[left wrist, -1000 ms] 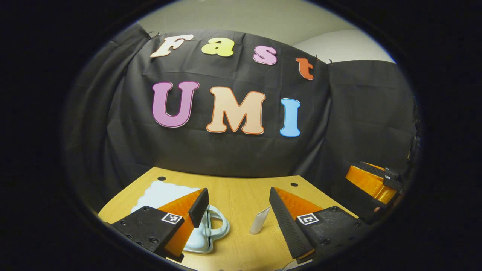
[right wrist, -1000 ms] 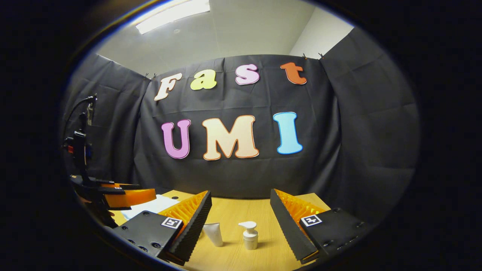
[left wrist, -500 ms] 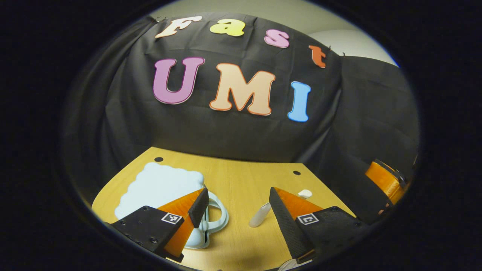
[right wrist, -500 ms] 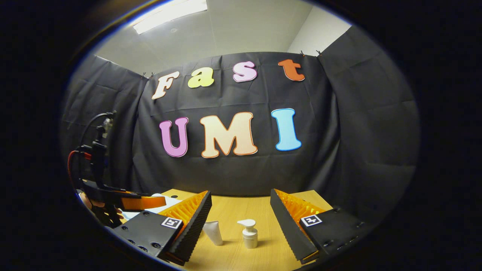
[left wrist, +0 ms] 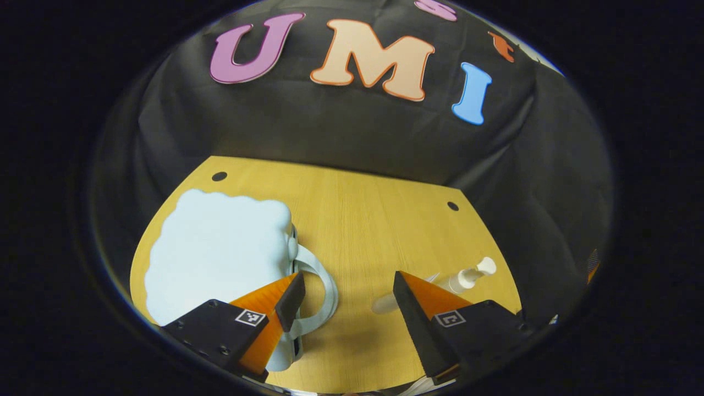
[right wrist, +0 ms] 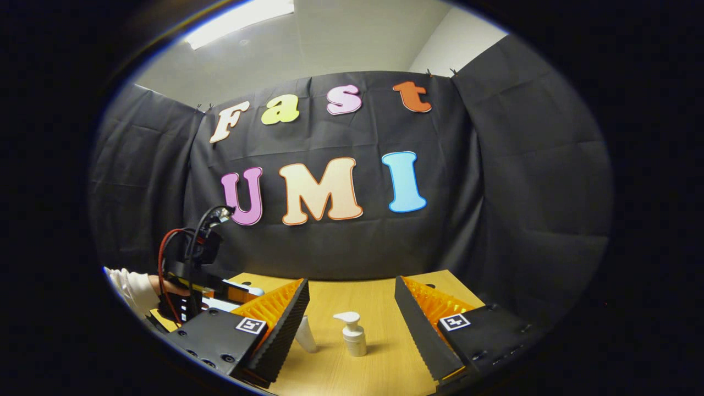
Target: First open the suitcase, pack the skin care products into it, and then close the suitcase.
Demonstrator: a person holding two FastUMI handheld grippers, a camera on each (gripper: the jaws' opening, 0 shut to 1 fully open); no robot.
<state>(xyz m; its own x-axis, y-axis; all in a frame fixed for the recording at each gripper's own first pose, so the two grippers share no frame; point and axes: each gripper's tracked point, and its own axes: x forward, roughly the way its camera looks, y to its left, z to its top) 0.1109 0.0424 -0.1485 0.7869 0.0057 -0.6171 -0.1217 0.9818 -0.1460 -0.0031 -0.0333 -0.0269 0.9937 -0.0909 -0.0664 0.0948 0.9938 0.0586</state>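
left gripper spread wide above shut suitcase | handle between its fingers | right gripper open, idle

Left hand-held gripper tilted down over the worktop, bringing the whole pale suitcase and the pump bottle into its view. In the right gripper view it moved inward, toward the tube.
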